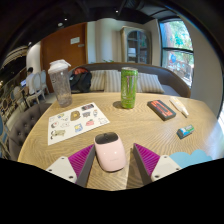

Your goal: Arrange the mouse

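Observation:
A pale pink mouse [108, 152] lies on the round wooden table [140, 125], with its dark top end pointing away from me. It stands between my gripper's [114, 151] two fingers. The left magenta pad [82, 160] is close against its side. The right pad [148, 157] stands apart from it, with bare wood showing in the gap. The gripper is open about the mouse, which rests on the table.
Beyond the mouse are a sheet of stickers [78, 122], a clear lidded tumbler [61, 84] and a green can [128, 88]. A dark flat box [160, 109], a white pen [179, 106] and a small teal item [185, 131] lie to the right.

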Demonstrator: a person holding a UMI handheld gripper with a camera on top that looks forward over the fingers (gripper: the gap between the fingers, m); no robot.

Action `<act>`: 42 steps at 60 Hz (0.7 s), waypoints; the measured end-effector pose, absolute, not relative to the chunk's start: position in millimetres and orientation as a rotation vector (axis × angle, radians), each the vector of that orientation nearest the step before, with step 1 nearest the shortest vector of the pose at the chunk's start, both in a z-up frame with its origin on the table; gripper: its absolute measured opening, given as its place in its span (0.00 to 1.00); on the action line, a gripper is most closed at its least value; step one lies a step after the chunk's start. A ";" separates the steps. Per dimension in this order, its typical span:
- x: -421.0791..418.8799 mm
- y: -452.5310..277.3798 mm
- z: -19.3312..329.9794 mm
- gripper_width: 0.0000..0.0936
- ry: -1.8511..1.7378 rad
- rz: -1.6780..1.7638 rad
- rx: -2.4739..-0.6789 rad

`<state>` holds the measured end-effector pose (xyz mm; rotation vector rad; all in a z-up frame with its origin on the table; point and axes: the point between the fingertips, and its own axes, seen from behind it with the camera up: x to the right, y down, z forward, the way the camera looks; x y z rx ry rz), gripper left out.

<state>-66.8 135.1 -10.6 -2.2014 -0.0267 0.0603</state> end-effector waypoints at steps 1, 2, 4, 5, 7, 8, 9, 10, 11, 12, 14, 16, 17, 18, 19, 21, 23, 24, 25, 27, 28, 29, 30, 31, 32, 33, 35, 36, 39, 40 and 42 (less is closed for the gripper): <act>-64.4 138.5 -11.1 0.83 -0.024 0.055 -2.203; -62.7 141.7 -11.1 0.81 -0.023 0.047 -2.202; -60.8 146.8 -11.6 0.80 -0.014 0.044 -2.204; -60.4 149.4 -11.7 0.78 -0.007 0.046 -2.204; -59.0 153.6 -12.0 0.73 0.001 0.045 -2.204; -58.0 155.2 -12.1 0.70 0.003 0.042 -2.205; -55.5 156.9 -11.6 0.65 0.005 0.039 -2.204; -54.3 158.1 -11.6 0.61 0.008 0.035 -2.203; -53.4 158.4 -11.7 0.59 0.016 0.032 -2.202; -53.3 158.1 -11.6 0.58 0.024 0.034 -2.200; -53.8 157.2 -11.4 0.58 0.034 0.043 -2.195; -54.2 155.9 -12.7 0.58 0.030 0.046 -2.201; -54.7 155.9 -12.0 0.57 0.031 0.051 -2.198; -55.5 154.4 -12.7 0.57 0.032 0.058 -2.201; -55.5 154.1 -12.2 0.56 0.029 0.063 -2.202; -54.8 152.3 -12.4 0.55 0.021 0.067 -2.209; -53.2 149.2 -12.0 0.52 0.006 0.057 -2.219; -52.4 146.6 -11.7 0.50 0.006 0.054 -2.225; -52.0 143.5 -10.7 0.49 0.013 0.055 -2.230; -52.6 136.6 -6.2 0.47 0.022 0.071 -2.229; -53.6 133.0 -1.2 0.46 0.015 0.083 -2.219; -55.0 129.8 5.2 0.45 0.002 0.096 -2.200; -57.1 126.3 12.5 0.45 -0.017 0.108 -2.179; -57.9 121.9 21.1 0.45 -0.038 0.117 -2.155; -58.2 117.6 29.4 0.44 -0.058 0.122 -2.136; -57.6 111.7 36.6 0.44 -0.082 0.127 -2.120; -54.4 97.2 48.6 0.44 -0.121 0.139 -2.103; -51.8 89.7 55.4 0.44 -0.130 0.150 -2.094; -37.9 71.3 77.9 0.43 -0.145 0.178 -2.041; -29.9 65.0 84.2 0.44 -0.142 0.177 -2.029; -7.5 53.2 94.2 0.44 -0.127 0.153 -2.012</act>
